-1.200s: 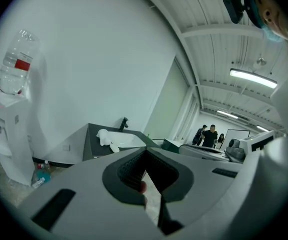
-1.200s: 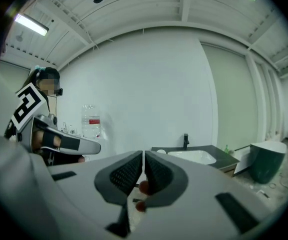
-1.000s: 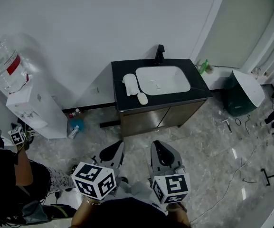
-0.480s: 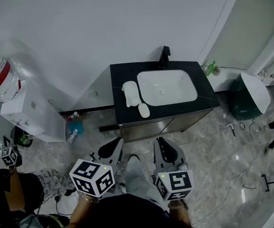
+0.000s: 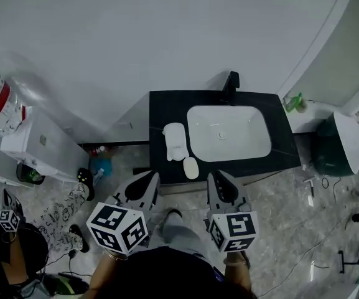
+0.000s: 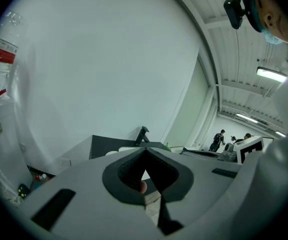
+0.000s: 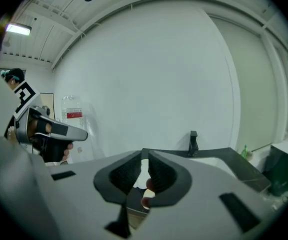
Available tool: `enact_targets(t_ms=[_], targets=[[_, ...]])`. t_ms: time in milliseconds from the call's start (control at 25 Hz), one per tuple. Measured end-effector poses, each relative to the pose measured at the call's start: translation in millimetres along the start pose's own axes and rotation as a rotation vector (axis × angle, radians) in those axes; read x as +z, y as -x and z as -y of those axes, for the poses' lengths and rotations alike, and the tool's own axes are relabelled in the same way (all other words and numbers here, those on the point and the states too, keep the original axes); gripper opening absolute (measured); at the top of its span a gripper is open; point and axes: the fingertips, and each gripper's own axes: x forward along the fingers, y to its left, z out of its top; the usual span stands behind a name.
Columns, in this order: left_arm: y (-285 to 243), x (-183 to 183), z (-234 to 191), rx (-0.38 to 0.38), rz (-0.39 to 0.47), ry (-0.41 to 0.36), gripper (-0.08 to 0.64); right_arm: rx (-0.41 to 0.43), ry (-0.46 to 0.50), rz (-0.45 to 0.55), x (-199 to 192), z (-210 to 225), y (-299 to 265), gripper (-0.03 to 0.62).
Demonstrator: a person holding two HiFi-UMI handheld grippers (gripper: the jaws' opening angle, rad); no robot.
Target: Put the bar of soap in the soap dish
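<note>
On the black vanity top (image 5: 160, 111), left of the basin, sits a white soap dish (image 5: 175, 141). A white oval bar of soap (image 5: 191, 167) lies just in front of it, near the counter's front edge. My left gripper (image 5: 152, 178) is shut and empty, its tip short of the counter's front edge, left of the soap. My right gripper (image 5: 214, 177) is also shut and empty, just right of the soap and short of the edge. The left gripper view shows its jaws (image 6: 144, 153) closed. In the right gripper view the jaws (image 7: 144, 156) meet too.
A white basin (image 5: 229, 132) with a black faucet (image 5: 230, 85) fills the counter's middle. A water dispenser (image 5: 36, 145) stands at the left, a dark bin with a white lid (image 5: 338, 147) at the right. Another person with a marker cube (image 5: 6, 219) is at the lower left.
Both grippers have moved forward together towards the vanity. The counter, dish and soap now lie much closer to their tips. Both stay shut.
</note>
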Motion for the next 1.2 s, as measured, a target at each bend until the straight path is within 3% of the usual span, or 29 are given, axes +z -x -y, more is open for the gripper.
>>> enact_targets(t_ms=[320, 720, 1200], targets=[[-19, 17, -36, 0.065, 0.001, 0.050, -0.002, 0.060, -0.009, -0.118, -24, 15, -64, 0.092], [-54, 32, -87, 0.027, -0.057, 0.080, -0.002, 0.044, -0.051, -0.412, -114, 21, -136, 0.192], [-83, 14, -128, 0.024, -0.179, 0.117, -0.002, 0.046, -0.066, -0.709, -209, 18, -180, 0.284]])
